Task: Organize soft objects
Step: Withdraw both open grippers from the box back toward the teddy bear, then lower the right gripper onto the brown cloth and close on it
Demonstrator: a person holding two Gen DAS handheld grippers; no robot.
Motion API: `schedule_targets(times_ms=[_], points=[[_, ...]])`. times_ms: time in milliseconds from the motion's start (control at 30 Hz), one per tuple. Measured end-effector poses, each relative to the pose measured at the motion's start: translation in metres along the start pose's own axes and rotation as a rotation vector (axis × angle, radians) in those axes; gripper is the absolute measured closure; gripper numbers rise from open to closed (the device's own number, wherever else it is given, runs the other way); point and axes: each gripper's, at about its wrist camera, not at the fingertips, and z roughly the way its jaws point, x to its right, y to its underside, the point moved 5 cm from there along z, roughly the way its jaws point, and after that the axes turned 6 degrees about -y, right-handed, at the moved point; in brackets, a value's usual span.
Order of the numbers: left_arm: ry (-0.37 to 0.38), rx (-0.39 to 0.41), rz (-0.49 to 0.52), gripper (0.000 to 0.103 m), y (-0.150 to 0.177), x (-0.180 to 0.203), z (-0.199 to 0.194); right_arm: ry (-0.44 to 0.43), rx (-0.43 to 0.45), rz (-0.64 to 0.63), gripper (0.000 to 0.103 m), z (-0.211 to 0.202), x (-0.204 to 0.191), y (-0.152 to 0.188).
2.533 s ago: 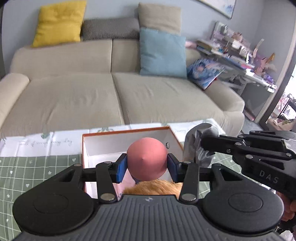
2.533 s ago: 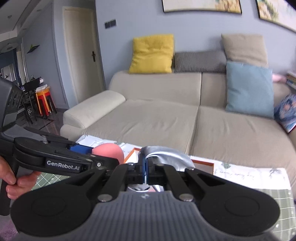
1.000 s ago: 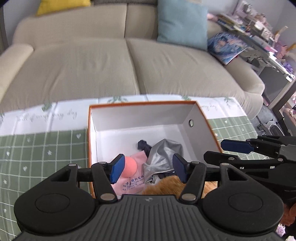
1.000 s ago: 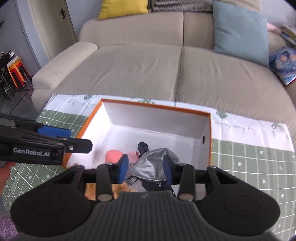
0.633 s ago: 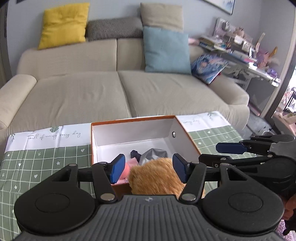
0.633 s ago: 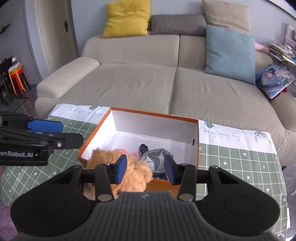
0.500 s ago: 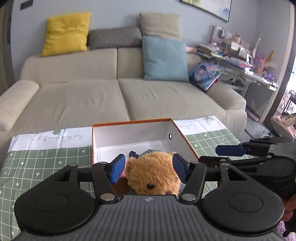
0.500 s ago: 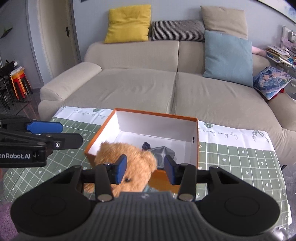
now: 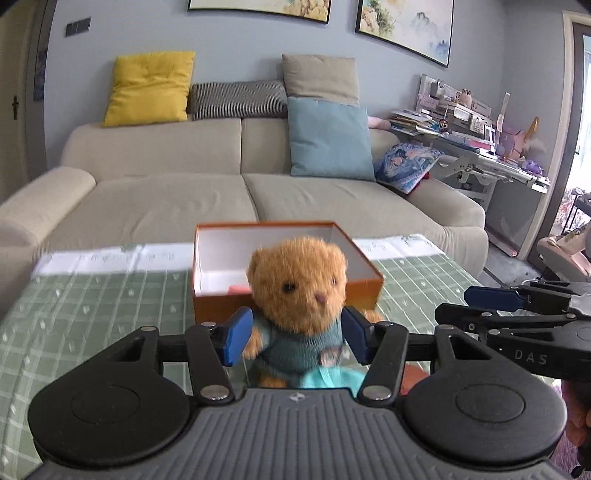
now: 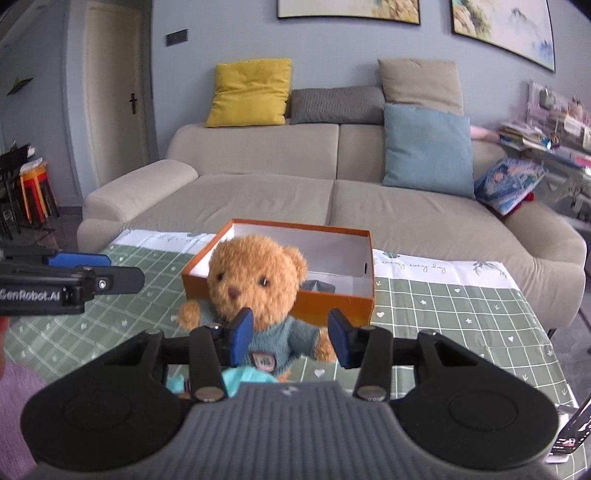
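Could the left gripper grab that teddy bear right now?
Probably yes: the left gripper is open, its jaws either side of the bear, which sits upright before the box with nothing between.

Beige sofa behind bench, carrying yellow cushion, striped cushion, blue cushion. Cluttered desk to its right, framed paintings above.
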Motion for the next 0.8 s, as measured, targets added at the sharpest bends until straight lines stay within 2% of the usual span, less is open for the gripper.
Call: schedule_targets(times_ms=[133,300,433,533,767,800], points=[[0.014,-0.033,-0.003,0.04,0.034,0.002,0.0,-0.009,-0.029,0.029,0.058,0.0,-0.004,0.033],[0.078,-0.147,-0.02,0.044,0.076,0.014,0.012,0.015,-0.142,0.052,0.058,0.014,-0.004,0.075],[0.095,-0.205,0.015,0.046,0.092,0.025,0.027,0.038,-0.208,0.06,0.058,0.026,0.001,0.099],[0.09,-0.216,0.044,0.046,0.096,0.031,0.035,0.06,-0.243,0.098,0.057,0.031,0.012,0.108],[0.055,-0.238,0.013,0.046,0.102,0.029,0.048,0.127,-0.264,0.202,0.042,0.048,0.05,0.108],[0.053,-0.244,0.007,0.046,0.102,0.029,0.052,0.121,-0.282,0.212,0.037,0.052,0.055,0.109]])
